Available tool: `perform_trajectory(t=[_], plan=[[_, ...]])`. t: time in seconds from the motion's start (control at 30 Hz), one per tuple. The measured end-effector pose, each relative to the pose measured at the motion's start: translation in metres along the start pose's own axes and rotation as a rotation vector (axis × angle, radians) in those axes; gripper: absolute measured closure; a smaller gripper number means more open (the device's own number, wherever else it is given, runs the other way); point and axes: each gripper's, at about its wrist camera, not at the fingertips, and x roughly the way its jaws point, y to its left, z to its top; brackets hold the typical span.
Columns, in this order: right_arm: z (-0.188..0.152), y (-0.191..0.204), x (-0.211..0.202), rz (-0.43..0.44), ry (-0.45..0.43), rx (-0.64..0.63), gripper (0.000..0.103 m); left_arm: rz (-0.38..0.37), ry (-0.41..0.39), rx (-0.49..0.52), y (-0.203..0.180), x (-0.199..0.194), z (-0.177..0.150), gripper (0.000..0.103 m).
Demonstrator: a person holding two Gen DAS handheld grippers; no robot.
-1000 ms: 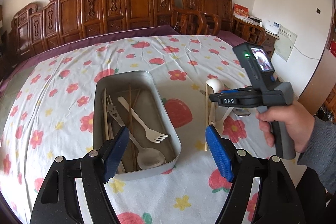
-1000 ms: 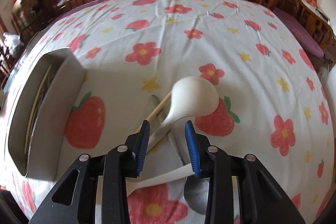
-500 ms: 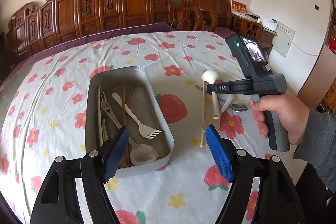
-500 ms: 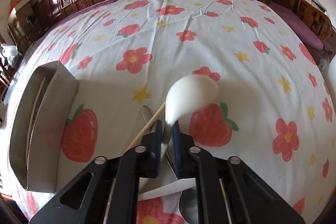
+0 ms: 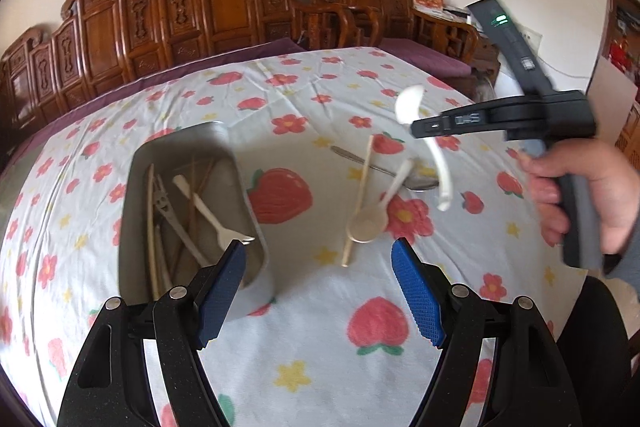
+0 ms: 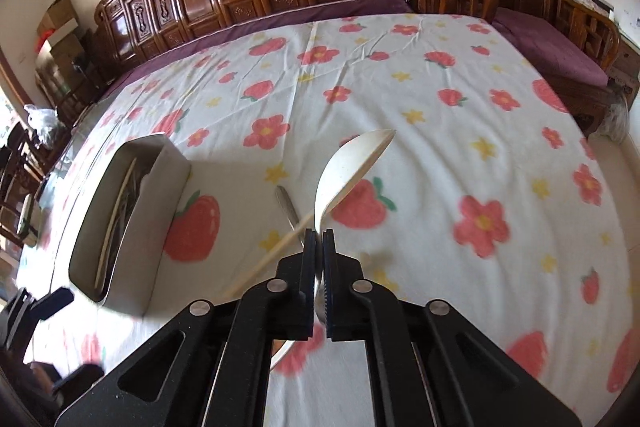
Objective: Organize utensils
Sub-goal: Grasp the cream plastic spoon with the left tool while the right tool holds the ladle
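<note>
Working over the flowered tablecloth, we are mid-transfer: the metal tray already holds several utensils. Our right gripper is clamped on the white ladle spoon, lifted clear, while the left gripper hangs apart, empty. Next we judge it must travel left over the tray and release.

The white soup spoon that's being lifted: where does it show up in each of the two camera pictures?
Left wrist view: the white soup spoon hangs upper right of centre, above the cloth, pinched in the right gripper.
Right wrist view: the spoon sticks up at centre from the shut right gripper.
Shared landmark: the metal tray, left of the spoon in both views.
</note>
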Motion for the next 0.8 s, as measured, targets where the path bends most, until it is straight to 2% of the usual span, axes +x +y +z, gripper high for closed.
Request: perform_trajectory(t=[0.27,0.53,0.7,0.8], plan=[[-0.046,-0.024,-0.048,0.001,-0.006,-0.016,0.099,0.001,0.013,0.075,-0.033,0.013,0.008,0.031],[-0.072,-0.047,-0.069,0.009,-0.018,-0.005,0.099,0.013,0.105,0.162,-0.064,0.053,0.013,0.037],[-0.079,-0.056,-0.072,0.021,-0.024,-0.002,0.099,0.059,0.171,0.213,-0.068,0.076,0.016,0.042],[-0.081,-0.061,-0.073,0.020,-0.026,-0.002,0.099,0.118,0.226,0.263,-0.070,0.090,0.016,0.044]])
